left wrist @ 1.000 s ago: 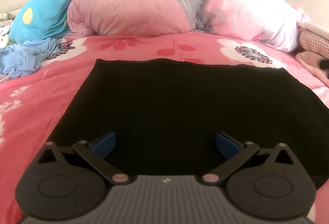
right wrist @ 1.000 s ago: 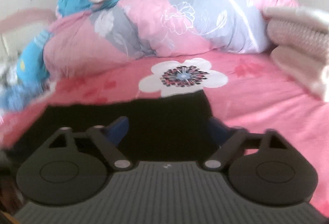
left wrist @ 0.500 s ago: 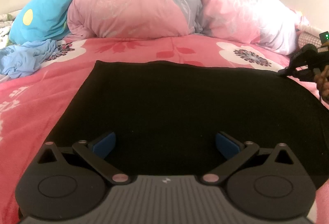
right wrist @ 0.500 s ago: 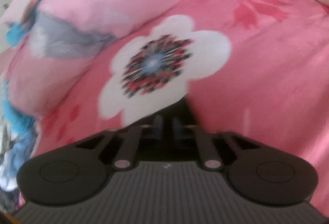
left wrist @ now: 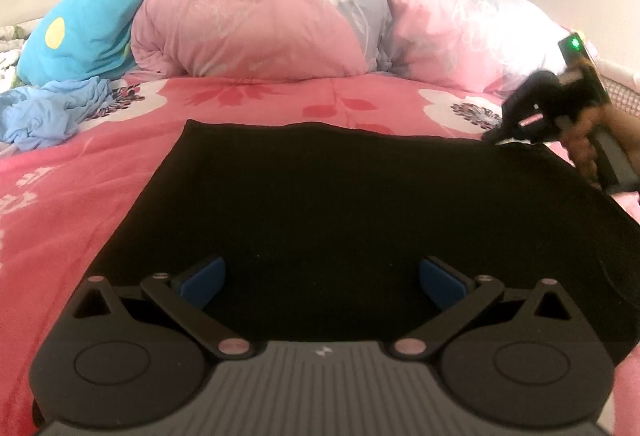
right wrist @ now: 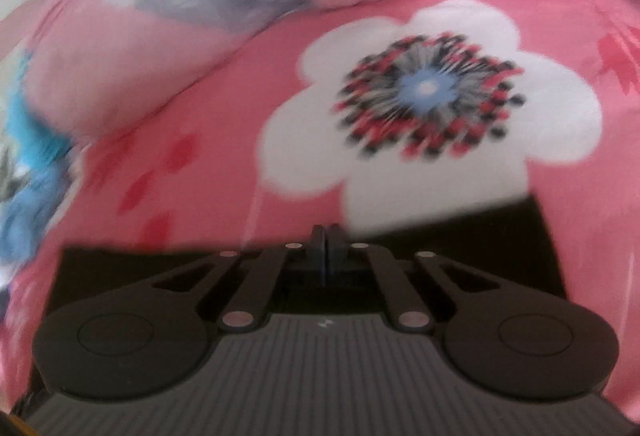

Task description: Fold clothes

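A black garment (left wrist: 340,204) lies flat on the pink flowered bed. My left gripper (left wrist: 322,278) is open, its blue pads spread wide just above the garment's near part. My right gripper (right wrist: 327,246) is shut at the garment's far edge (right wrist: 480,228); the view is blurred, so whether cloth sits between the pads is unclear. In the left wrist view the right gripper (left wrist: 490,136) shows at the garment's far right edge, held by a hand.
A rolled pink and grey duvet (left wrist: 280,16) lies across the back of the bed. A teal cushion (left wrist: 80,32) and a crumpled light blue garment (left wrist: 52,112) sit at far left. Pink sheet (left wrist: 60,204) borders the black garment.
My right gripper moved forward to the garment's far right edge and its jaws closed from wide open. It then shifted left along that edge. My left gripper stayed open and still.
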